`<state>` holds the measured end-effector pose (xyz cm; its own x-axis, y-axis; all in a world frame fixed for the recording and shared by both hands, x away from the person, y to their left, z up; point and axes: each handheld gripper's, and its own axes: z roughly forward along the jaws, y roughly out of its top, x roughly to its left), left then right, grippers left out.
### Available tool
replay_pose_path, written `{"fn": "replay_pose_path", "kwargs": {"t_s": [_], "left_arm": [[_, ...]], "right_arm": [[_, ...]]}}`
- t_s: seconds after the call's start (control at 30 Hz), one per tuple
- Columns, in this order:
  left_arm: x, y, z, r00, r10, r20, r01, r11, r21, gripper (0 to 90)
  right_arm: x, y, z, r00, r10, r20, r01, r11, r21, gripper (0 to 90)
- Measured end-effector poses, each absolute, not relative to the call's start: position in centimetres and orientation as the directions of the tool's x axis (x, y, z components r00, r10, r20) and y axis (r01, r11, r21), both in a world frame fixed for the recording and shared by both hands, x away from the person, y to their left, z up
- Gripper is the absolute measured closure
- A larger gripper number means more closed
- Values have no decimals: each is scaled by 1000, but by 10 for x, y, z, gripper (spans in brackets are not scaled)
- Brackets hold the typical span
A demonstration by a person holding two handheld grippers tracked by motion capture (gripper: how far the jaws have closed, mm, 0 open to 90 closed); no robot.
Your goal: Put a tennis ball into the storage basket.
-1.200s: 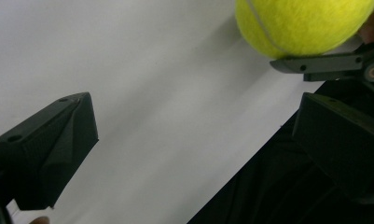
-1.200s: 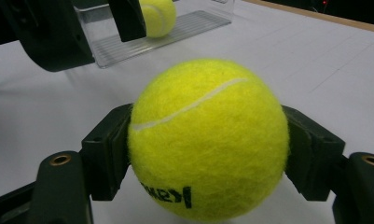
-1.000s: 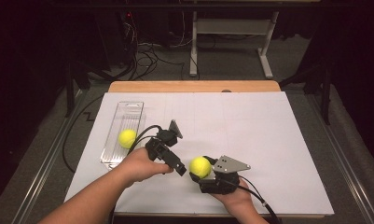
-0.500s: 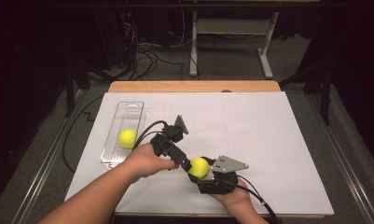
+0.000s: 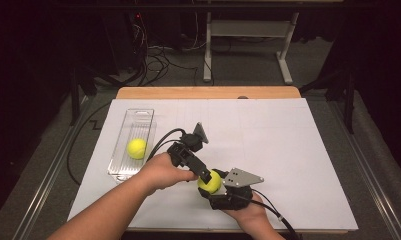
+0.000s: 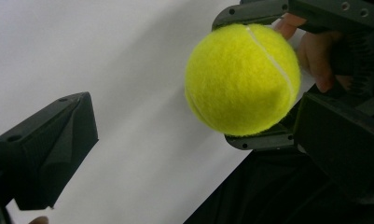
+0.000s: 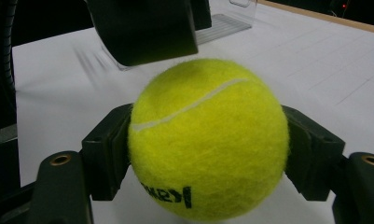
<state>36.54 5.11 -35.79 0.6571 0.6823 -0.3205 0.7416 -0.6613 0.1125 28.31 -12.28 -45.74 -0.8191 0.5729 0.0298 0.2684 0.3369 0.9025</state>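
**Right claw holds a tennis ball; left claw stands wide beside it**

Your right claw (image 5: 211, 186) is clamped on a tennis ball (image 5: 209, 181) near the front edge of the tabletop (image 5: 298, 165), a little right of your body's middle line. In the right gripper view the two black jaws press on the ball (image 7: 208, 140) from either side, at about its widest part, and the white seam curves across its top while black lettering shows upside down near its bottom. The ball sits clear of the white surface, carried by the jaws alone.

Your left claw (image 5: 204, 176) comes in from the upper left in the high view, its tips right at the ball. Its jaws stand wide. In the left gripper view one jaw is low at the left of the frame, well apart from the ball (image 6: 243, 79), and the other is at the right, close below the ball and next to the right claw's lower jaw; I cannot tell whether it touches the ball. The right claw's jaws show above and below the ball there, with your fingers (image 6: 315, 56) behind them.

A second tennis ball (image 5: 136, 148) lies in a clear plastic tray (image 5: 139, 120) on the left part of the tabletop, well apart from both claws. That tray stands lengthwise, running away from you.
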Motion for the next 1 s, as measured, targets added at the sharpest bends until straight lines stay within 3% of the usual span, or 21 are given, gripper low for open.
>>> {"fn": "replay_pose_path", "kwargs": {"t_s": [1.0], "left_arm": [[365,29,-364,662,671,-333,732,-674,97,11]], "right_arm": [[283,-123,-452,-814,580,27,257,319,912,270]]}}
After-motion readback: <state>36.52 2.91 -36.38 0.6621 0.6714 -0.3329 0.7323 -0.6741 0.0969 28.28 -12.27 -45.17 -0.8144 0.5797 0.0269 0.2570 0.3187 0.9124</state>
